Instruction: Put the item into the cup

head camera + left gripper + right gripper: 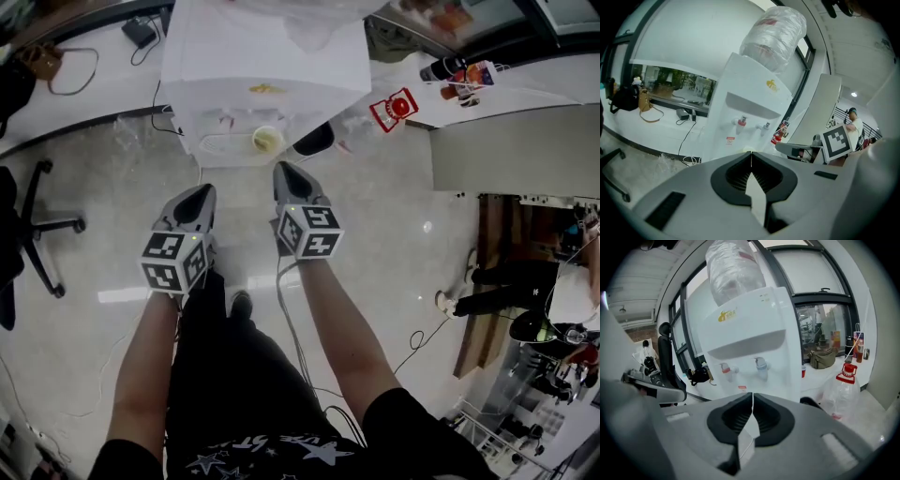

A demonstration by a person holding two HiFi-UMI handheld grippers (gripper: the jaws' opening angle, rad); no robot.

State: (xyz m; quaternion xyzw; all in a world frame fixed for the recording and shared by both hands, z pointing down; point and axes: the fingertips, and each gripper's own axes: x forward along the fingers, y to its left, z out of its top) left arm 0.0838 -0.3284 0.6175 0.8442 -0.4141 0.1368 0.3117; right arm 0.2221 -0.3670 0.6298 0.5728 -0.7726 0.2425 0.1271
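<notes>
A pale cup (267, 141) stands on the drip tray of a white water dispenser (267, 56), under its taps. The red tap (740, 123) and the blue tap (764, 126) show in the left gripper view, and a large water bottle (733, 270) sits on top of the dispenser. My left gripper (203, 190) points at the dispenser from below and left, shut and empty. My right gripper (285, 169) is closer to the cup, just below and right of it, also shut with nothing held. Both gripper views show the jaws (751, 154) (752, 397) pressed together. No loose item is visible.
An empty clear jug with a red cap (394, 108) lies right of the dispenser, beside a black object (314, 141). An office chair (37, 225) stands at left. Cables (291, 319) trail over the glossy floor. A grey table (516, 141) and another person (525, 291) are at right.
</notes>
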